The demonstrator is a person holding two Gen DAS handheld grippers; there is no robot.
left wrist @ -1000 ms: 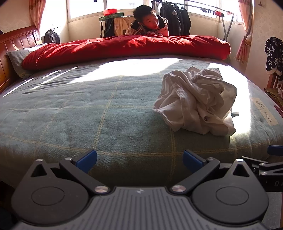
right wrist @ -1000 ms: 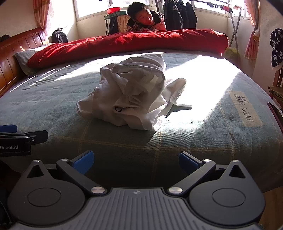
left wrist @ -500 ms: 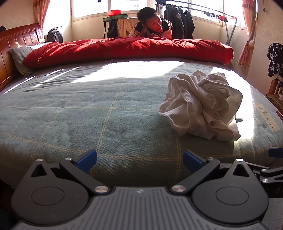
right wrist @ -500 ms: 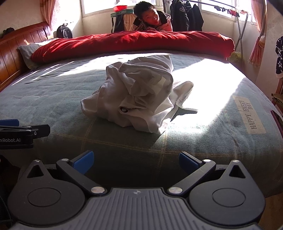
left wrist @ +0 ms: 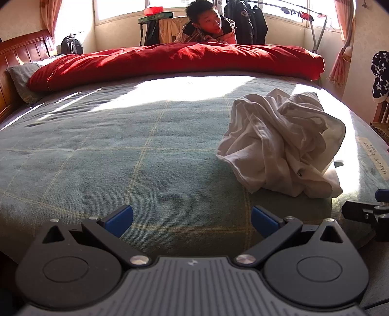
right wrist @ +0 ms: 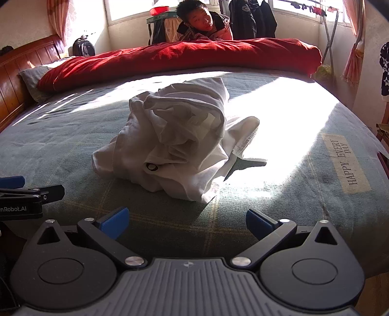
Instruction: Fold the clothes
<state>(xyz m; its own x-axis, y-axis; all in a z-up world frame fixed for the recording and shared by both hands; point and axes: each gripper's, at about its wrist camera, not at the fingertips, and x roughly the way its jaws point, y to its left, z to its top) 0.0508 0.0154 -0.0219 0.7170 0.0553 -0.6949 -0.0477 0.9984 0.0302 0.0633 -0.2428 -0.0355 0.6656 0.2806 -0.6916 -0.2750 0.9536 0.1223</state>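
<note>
A crumpled white garment (left wrist: 282, 143) lies in a heap on the green plaid bed cover (left wrist: 121, 158), to the right in the left wrist view and at centre in the right wrist view (right wrist: 175, 143). My left gripper (left wrist: 192, 220) is open and empty, over the bed's near edge, short and left of the garment. My right gripper (right wrist: 187, 220) is open and empty, over the near edge directly before the garment. Each gripper shows at the side of the other's view: the right one (left wrist: 364, 210) and the left one (right wrist: 26, 194).
A rolled red duvet (left wrist: 175, 60) lies across the far side of the bed. A person (right wrist: 201, 23) leans on it from behind. A wooden headboard (right wrist: 24, 70) and grey pillow (left wrist: 20, 75) are at left. A clothes rack (right wrist: 325, 36) stands at back right.
Both grippers have moved forward and up toward the bed, so the garment appears closer and larger. Both stay open. The person at the back has shifted slightly.
</note>
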